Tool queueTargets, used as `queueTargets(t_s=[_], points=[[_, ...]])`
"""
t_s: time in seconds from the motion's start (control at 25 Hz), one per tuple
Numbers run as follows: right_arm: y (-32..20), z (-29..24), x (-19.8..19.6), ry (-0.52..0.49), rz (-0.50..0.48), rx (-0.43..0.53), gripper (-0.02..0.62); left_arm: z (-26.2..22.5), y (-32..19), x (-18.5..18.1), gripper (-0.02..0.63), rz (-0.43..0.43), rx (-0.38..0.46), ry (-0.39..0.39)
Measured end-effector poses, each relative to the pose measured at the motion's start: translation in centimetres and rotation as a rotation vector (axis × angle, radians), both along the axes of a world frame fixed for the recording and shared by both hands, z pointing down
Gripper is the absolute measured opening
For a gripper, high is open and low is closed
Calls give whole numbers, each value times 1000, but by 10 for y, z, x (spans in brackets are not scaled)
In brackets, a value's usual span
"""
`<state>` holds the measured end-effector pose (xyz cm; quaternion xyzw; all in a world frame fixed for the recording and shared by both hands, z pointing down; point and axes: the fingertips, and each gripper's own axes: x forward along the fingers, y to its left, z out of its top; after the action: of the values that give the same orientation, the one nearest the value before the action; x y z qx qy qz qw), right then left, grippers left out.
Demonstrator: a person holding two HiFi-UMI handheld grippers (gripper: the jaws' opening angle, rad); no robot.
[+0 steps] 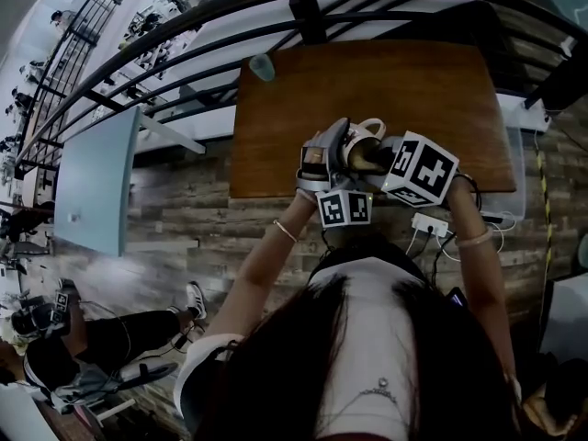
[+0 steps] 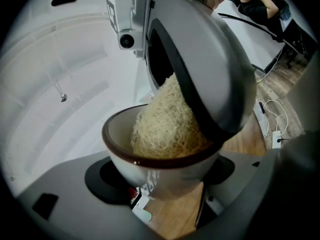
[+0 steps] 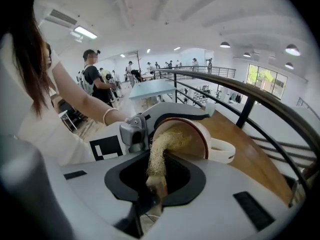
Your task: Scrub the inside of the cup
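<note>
A white cup with a brown rim is tipped on its side above the wooden table. My left gripper is shut on the cup's body, one jaw on each side. In the head view the cup sits between the left gripper and the right gripper. My right gripper is shut on the stem of a straw-coloured fibre scrubber. The scrubber's head fills the inside of the cup. The cup's handle points away from the left gripper.
A small pale-green cup stands at the table's far left corner. A dark metal railing runs beyond the table. A white power strip with cables lies on the floor by the near edge. A seated person is at lower left.
</note>
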<state>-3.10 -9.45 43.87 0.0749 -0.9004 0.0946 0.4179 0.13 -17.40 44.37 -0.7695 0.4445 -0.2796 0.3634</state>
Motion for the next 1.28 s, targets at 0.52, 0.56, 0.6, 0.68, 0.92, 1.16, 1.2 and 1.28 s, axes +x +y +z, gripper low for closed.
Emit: queueTargets(t_s=[0.52, 0.56, 0.6, 0.68, 0.92, 1.16, 1.2, 1.28], points=[[-9, -18, -3, -276, 191, -205, 78, -4, -2, 5, 405, -20, 17, 17], [-10, -20, -3, -306, 214, -225, 78, -5, -3, 5, 405, -22, 21, 20], [-12, -22, -3, -336, 239, -244, 78, -7, -3, 5, 405, -23, 25, 23], [-16, -26, -3, -397, 290, -285, 78, -8, -5, 6, 405, -23, 33, 27], [-26, -35, 0, -595, 458, -447, 77, -10, -5, 7, 405, -25, 55, 32], [-29, -37, 3, -666, 512, -517, 77, -13, -6, 10, 405, -20, 67, 35], [-28, -36, 3, -665, 513, -518, 77, -12, -6, 10, 405, -19, 68, 37], [-27, -36, 3, -659, 509, -512, 77, -12, -4, 10, 405, -18, 71, 39]])
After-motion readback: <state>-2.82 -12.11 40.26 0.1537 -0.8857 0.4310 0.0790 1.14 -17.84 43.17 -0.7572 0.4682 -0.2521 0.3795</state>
